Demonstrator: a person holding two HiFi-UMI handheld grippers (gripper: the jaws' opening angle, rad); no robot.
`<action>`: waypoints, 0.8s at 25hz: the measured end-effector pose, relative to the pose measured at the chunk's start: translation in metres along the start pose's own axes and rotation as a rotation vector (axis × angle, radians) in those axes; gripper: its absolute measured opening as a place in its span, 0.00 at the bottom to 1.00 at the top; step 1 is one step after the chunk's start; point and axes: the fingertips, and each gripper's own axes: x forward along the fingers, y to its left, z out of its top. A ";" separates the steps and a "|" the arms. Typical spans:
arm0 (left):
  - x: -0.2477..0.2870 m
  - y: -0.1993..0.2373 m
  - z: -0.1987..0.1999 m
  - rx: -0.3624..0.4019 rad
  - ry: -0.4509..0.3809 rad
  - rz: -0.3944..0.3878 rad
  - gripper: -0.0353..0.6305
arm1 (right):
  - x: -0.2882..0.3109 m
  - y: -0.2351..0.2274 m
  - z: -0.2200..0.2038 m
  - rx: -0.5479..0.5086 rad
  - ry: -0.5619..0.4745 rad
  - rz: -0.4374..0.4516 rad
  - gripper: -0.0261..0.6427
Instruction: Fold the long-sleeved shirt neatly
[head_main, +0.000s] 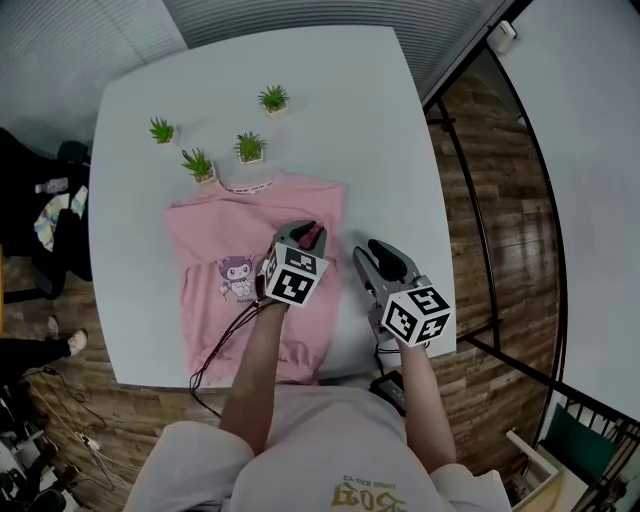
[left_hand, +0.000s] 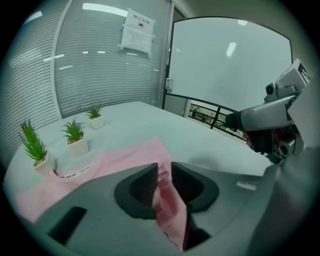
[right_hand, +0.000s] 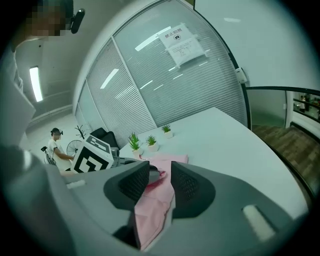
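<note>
**A:** Shirt position?

**B:** Pink shirt (head_main: 215, 235) lies face up on the white table (head_main: 370, 120), collar toward the far side and hem at the near edge. Left claw (head_main: 310, 232) is over the shirt's right half, clenched on a fold of pink cloth. Right claw (head_main: 362, 255) is just beside the right edge, also grasping pink cloth.

**A:** How to do this fold well?

**B:** My judgement: the right side is coming inward. Carry both pinches level, lay the new edge parallel to the side seam, and lower until the cloth rests before letting go. Uneven heights would likely leave a slanted crease.

**A:** Count?

**B:** One shirt, one table, two claws. Four potted plants (head_main: 249, 147), all beyond the collar.
</note>
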 end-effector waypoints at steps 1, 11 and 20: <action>0.003 -0.006 -0.003 -0.005 0.010 -0.035 0.24 | 0.000 0.002 0.000 -0.002 -0.002 0.011 0.24; -0.033 -0.021 0.012 -0.017 -0.078 -0.154 0.53 | -0.001 0.022 -0.004 -0.036 0.007 0.012 0.25; -0.121 0.029 0.000 0.000 -0.128 -0.092 0.57 | 0.005 0.076 -0.020 -0.037 -0.003 -0.011 0.25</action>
